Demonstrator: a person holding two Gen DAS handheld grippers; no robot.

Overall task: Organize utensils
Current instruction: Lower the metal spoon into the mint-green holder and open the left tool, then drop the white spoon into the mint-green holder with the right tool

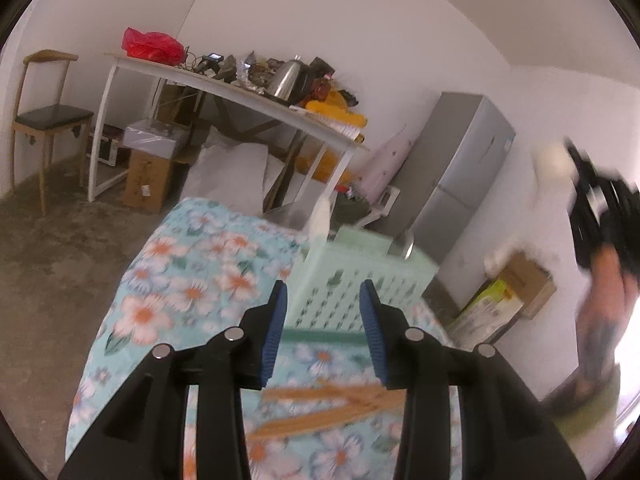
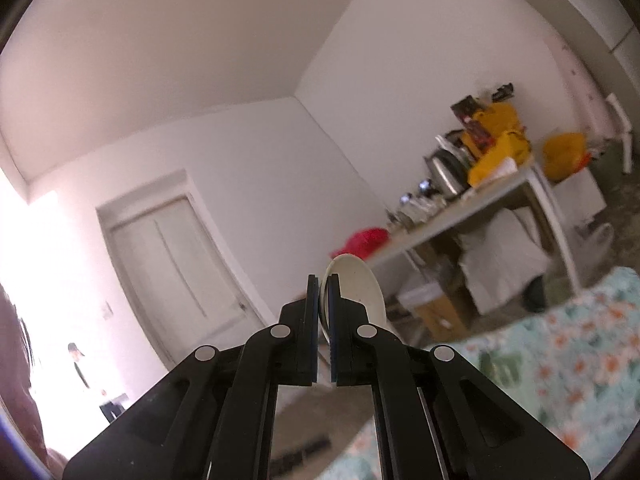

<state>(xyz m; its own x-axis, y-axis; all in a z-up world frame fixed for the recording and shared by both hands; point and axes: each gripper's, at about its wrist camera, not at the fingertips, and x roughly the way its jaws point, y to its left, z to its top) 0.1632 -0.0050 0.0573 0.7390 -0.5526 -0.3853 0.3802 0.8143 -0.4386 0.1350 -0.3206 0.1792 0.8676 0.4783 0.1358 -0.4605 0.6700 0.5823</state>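
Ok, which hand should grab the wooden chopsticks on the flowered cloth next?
Left. The left gripper is open and empty just above the chopsticks; the right gripper is raised and already clamped on a white plate.

basket [image 1: 360, 280]: pale green perforated plastic
chopsticks [image 1: 320, 404]: light wood, matt
tablecloth [image 1: 192, 280]: floral cloth
plate [image 2: 356, 284]: smooth, cream, glossy

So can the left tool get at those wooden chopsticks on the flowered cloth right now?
Probably yes. The left tool is open with nothing between its fingers, and the wooden chopsticks lie uncovered on the flowered cloth just below it. The green basket sits beyond them, out of the way.
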